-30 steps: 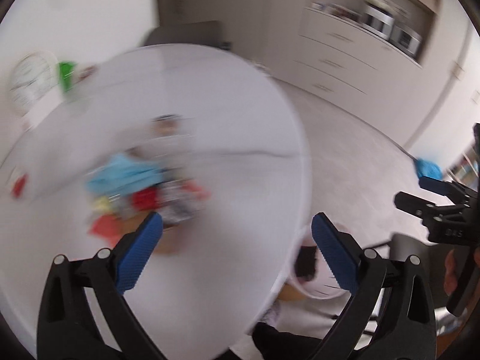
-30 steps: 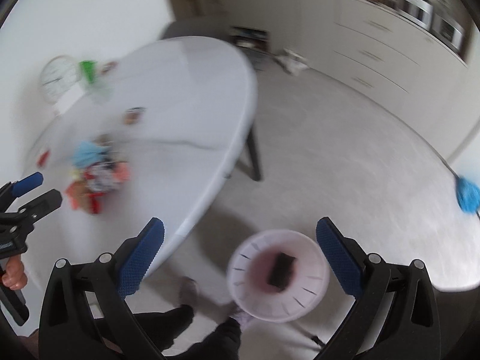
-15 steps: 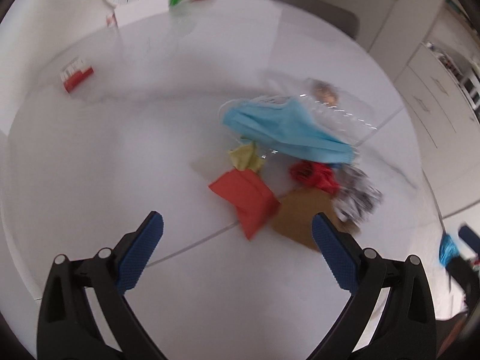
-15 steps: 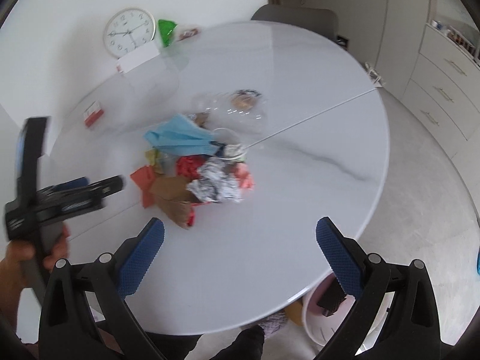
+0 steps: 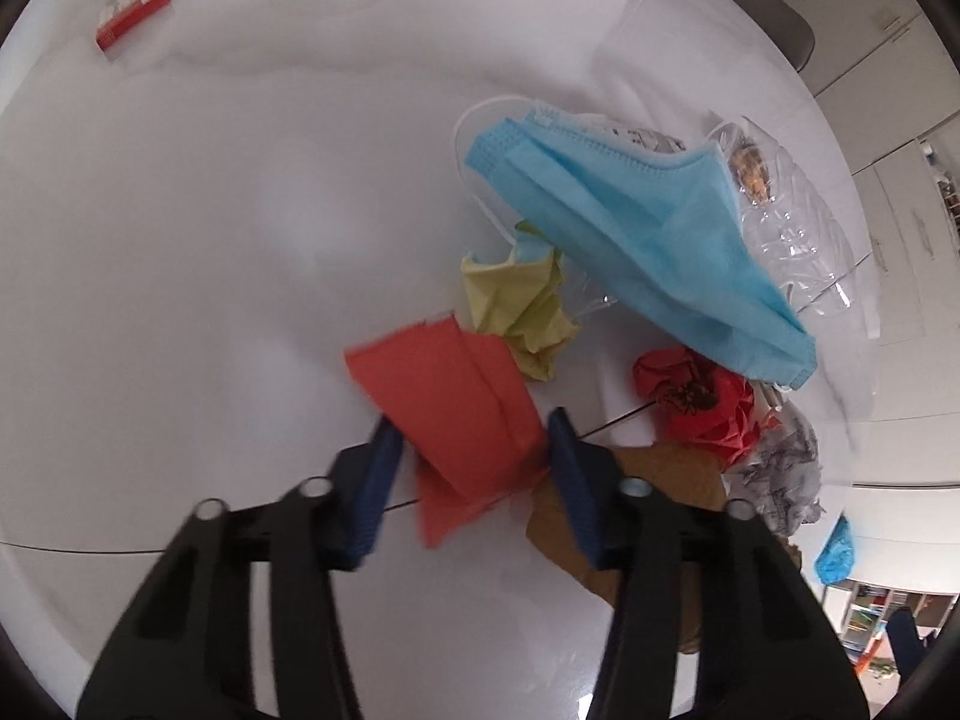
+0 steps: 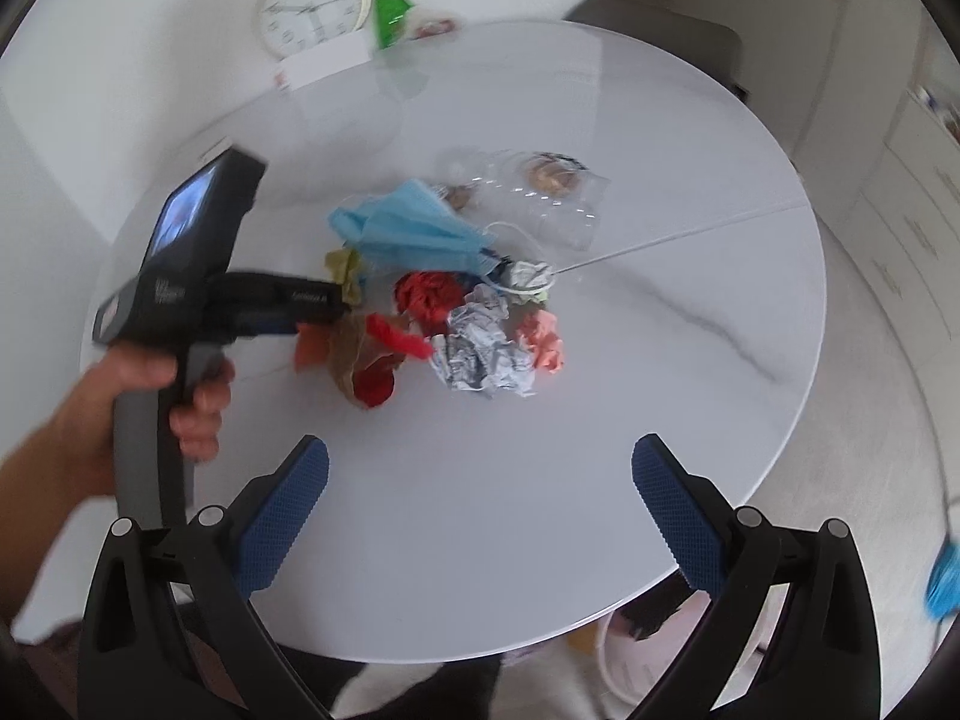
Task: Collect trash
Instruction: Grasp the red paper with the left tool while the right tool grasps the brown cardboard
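Pointing steeply down at the white desk (image 6: 600, 420), the left tool (image 5: 474, 444) had just been closing its jaws on the folded red paper (image 5: 456, 396) at the trash pile's near edge, apparently to lift it, while the right tool (image 6: 480, 486) hung spread and empty.

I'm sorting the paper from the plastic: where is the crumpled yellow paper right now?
In the left wrist view the yellow paper lies mid-frame on the table, tucked under the blue mask's lower edge and touching the orange paper that sits between the left gripper's fingers.
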Demonstrator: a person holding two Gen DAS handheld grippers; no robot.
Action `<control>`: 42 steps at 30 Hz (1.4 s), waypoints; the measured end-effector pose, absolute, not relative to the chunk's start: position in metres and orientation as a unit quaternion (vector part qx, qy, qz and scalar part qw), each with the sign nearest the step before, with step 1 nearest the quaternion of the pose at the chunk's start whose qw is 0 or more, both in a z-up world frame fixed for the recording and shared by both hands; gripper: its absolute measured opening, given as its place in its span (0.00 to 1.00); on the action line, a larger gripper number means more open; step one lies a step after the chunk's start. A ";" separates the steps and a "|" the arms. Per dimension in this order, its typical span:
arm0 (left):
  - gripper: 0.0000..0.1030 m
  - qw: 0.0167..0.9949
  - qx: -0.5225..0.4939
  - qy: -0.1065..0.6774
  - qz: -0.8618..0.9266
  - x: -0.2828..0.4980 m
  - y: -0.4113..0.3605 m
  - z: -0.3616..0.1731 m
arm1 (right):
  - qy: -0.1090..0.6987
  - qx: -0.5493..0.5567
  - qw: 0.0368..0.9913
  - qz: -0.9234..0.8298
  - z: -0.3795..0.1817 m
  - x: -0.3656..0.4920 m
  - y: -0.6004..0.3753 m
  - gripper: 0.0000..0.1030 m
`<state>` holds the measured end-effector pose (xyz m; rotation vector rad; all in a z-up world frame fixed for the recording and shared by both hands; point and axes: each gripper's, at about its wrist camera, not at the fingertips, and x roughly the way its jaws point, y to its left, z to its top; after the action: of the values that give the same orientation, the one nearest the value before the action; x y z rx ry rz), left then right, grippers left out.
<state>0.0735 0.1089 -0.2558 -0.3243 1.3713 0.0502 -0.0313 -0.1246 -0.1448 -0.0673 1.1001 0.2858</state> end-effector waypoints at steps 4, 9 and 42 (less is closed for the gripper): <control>0.43 0.764 -0.163 0.624 0.018 0.064 0.116 -0.254 | 0.521 -0.069 0.834 0.169 -0.152 -0.028 -0.109 0.98; 0.42 0.774 -0.165 0.611 0.014 0.054 0.130 -0.249 | 0.520 -0.086 0.822 0.215 -0.161 -0.019 -0.087 0.98; 0.42 0.818 -0.009 0.548 -0.174 -0.018 0.102 -0.135 | 0.518 0.073 0.831 0.190 -0.141 -0.020 -0.123 0.44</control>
<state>-0.0185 0.1025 -0.1349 -0.0190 1.1685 -0.3701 -0.0203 -0.1228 -0.1407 0.1544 1.0998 0.4031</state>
